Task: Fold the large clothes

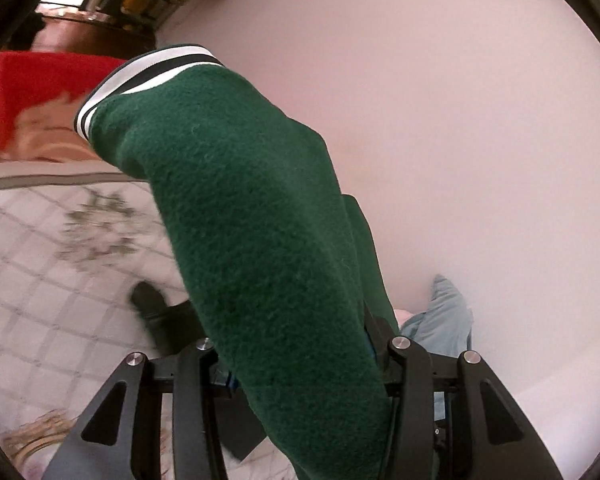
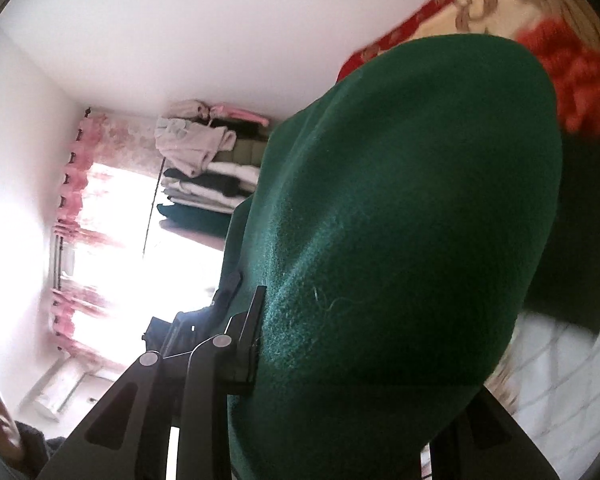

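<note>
Left tongs (image 1: pixel 300 364), right tongs (image 2: pixel 340 368) — both clenched on green fleece garment (image 1: pixel 252 216), tilted slightly downward.

blown-out window (image 2: pixel 112 240) glare, motion blur, dark fisheye edges

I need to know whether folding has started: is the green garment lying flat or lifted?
Lifted. The green garment drapes over the left gripper and, in the other view, over the right gripper, bunched rather than spread.

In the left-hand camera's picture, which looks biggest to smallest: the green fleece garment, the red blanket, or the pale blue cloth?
1. Green fleece garment, though it is nearest the camera.
2. Red blanket.
3. Pale blue cloth, partly hidden, so unsure.
</note>
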`<control>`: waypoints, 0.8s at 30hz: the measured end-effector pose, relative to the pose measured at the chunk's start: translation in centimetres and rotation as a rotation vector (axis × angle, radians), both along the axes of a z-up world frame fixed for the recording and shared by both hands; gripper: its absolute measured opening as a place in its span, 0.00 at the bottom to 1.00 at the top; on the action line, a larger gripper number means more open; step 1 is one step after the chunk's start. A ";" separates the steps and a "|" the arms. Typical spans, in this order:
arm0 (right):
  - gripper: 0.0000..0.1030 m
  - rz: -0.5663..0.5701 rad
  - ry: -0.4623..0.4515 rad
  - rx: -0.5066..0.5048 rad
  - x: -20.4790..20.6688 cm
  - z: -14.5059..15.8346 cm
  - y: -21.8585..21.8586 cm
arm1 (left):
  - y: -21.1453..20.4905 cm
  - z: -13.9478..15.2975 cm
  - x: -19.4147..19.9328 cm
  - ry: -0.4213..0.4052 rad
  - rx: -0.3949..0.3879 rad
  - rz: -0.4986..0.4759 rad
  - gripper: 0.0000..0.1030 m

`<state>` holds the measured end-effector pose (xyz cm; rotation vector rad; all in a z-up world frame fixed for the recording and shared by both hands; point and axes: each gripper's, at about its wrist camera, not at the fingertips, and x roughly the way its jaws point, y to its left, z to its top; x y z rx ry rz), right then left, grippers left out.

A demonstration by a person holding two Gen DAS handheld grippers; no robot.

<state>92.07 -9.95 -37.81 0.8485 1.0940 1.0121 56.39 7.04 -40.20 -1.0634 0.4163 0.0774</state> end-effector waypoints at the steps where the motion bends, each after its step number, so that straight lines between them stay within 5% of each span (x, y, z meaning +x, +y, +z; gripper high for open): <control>1: 0.29 0.000 -0.008 -0.013 1.8 -0.3 -0.5 | 0.1 -0.9 0.4 -0.004 -0.005 -0.003 0.40; 4: 0.29 -0.001 -0.012 -0.062 5.7 -2.9 -1.7 | -1.1 -5.5 4.3 -0.001 -0.037 -0.015 0.40; 10: 0.29 -0.004 0.093 -0.171 9.4 -15.4 -5.8 | -3.8 -17.8 8.8 0.120 -0.047 -0.094 0.41; 14: 0.35 -0.013 0.142 -0.156 8.5 -20.8 -7.8 | -3.7 -20.7 8.5 0.156 -0.008 -0.177 0.47; 18: 0.54 -0.037 0.171 -0.277 7.1 -20.8 -8.2 | -1.8 -20.4 7.5 0.244 -0.005 -0.246 0.58; 24: 0.82 -0.162 0.096 -0.702 2.6 -15.2 -7.2 | -3.7 -16.1 5.6 0.454 0.267 -0.334 0.93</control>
